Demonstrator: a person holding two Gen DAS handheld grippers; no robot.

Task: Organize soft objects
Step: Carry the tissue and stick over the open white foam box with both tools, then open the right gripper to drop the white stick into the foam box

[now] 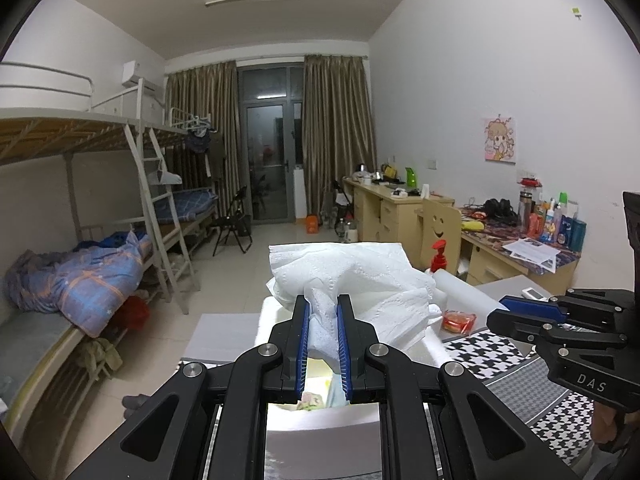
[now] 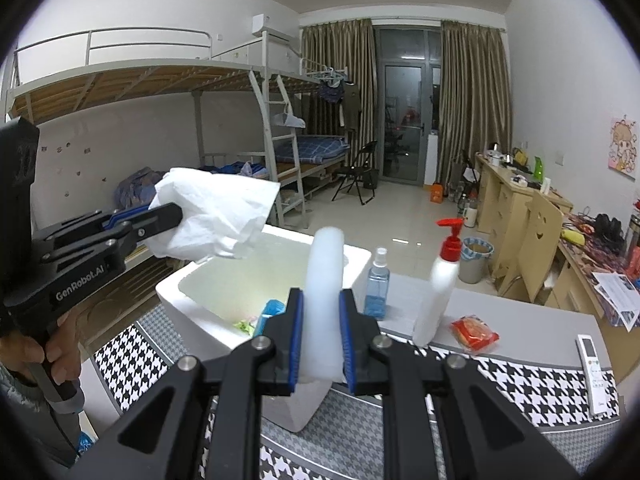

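Now | left gripper [image 1: 324,336] tilted down, gripping tissue [image 1: 344,276] | above foam box [image 2: 208,292]

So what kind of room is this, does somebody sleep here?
Most likely a shared dorm bedroom. There are metal bunk beds with a ladder, a rumpled blue quilt on a lower bunk, and a row of wooden desks along the wall.

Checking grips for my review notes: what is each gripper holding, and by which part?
Left gripper: crumpled white tissue, pinched at its near end. Right gripper: white foam strip, at its lower part.
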